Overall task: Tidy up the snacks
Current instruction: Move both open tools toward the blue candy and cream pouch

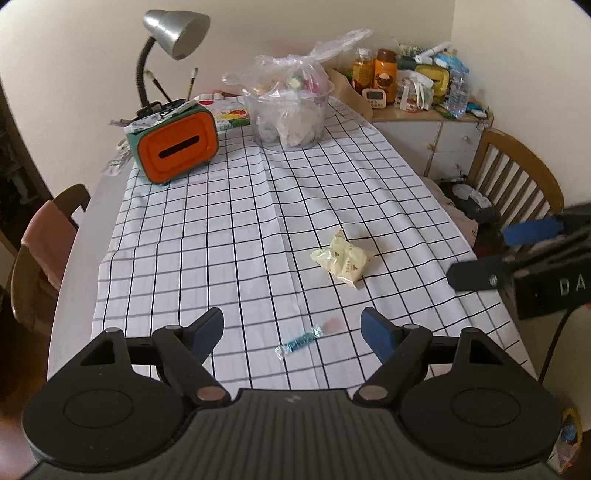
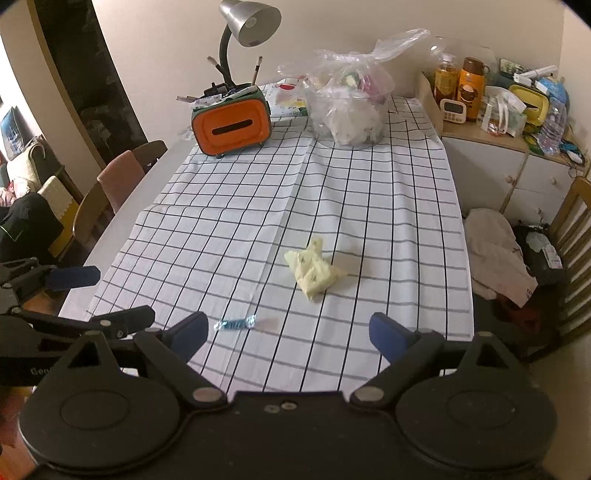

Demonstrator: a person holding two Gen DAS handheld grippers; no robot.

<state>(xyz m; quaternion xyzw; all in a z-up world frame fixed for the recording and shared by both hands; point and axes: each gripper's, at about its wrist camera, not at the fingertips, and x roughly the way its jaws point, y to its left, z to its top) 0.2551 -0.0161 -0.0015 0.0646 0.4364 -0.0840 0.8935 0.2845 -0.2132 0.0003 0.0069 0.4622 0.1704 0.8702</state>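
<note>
Our left gripper [image 1: 291, 334] hangs above the near end of the table with its blue-padded fingers [image 1: 205, 332] spread wide and nothing between them. Just ahead of the gap, slightly nearer the right finger, lies a small blue-wrapped candy [image 1: 300, 342] flat on the checked tablecloth [image 1: 207, 236]. Farther forward and off to the right rests a pale yellow snack packet [image 1: 342, 260], crumpled and apart from the candy. At the right edge of this view we see the other gripper's two fingers spread, free of any object.

Our right gripper [image 2: 286, 336] is likewise opened wide and empty, hovering over the near edge of the cloth. From here the candy [image 2: 236, 323] sits just ahead of the left finger [image 2: 186, 332], and the yellow packet [image 2: 314, 269] lies beyond the middle of the gap. The left gripper's fingers show low at the left edge.

Well beyond both sets of fingers, at the far end of the table, stands a clear tub with a plastic bag of snacks [image 1: 290, 107] bulging out of it. To its left stands an orange-fronted tissue box [image 1: 175, 146], with a silver desk lamp [image 1: 173, 33] rising behind it. Far right, off the table, a cabinet [image 1: 424, 129] carries bottles and packets, and a wooden chair [image 1: 517, 173] stands nearer to us.
</note>
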